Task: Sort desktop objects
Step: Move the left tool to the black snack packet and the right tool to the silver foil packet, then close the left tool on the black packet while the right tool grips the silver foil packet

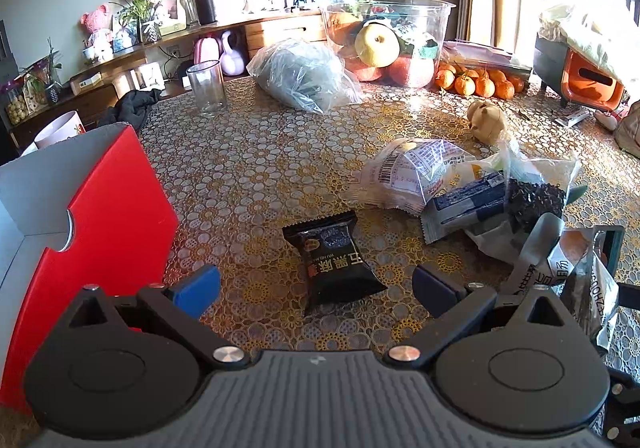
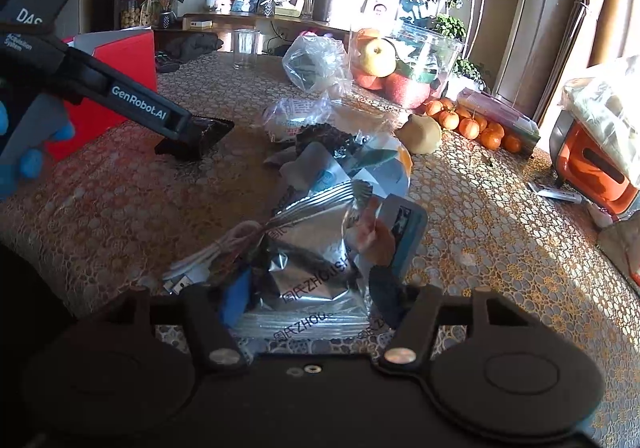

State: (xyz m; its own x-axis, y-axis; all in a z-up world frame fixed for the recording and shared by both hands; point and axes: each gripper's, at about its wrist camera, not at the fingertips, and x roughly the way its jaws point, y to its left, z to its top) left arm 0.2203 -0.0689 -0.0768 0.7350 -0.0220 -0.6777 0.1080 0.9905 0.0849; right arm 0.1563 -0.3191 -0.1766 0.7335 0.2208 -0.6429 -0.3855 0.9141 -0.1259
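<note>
Sunlit and crowded, a living-room tabletop [image 1: 256, 176] under a lace-patterned cover shows the sorting job barely begun: a heap of crinkled plastic snack bags [image 1: 472, 188] lies loose at centre, beside a clear tub of fruit [image 1: 384, 36], a row of small oranges [image 1: 480, 82] and an empty drinking glass [image 1: 206, 88]. An open red cardboard box [image 1: 104, 216] stands at the left edge, perhaps the destination, though nothing shows inside it. The left tool [image 1: 316, 286], its blue-padded fingers spread wide, hangs over a small black sachet with white lettering [image 1: 334, 260], which lies flat on the tabletop between the fingers, touching neither. The right tool [image 2: 308, 298] straddles a crumpled silver foil packet [image 2: 308, 260], jaws partly closed with the packet between them; whether the pads already press on it cannot be told.
</note>
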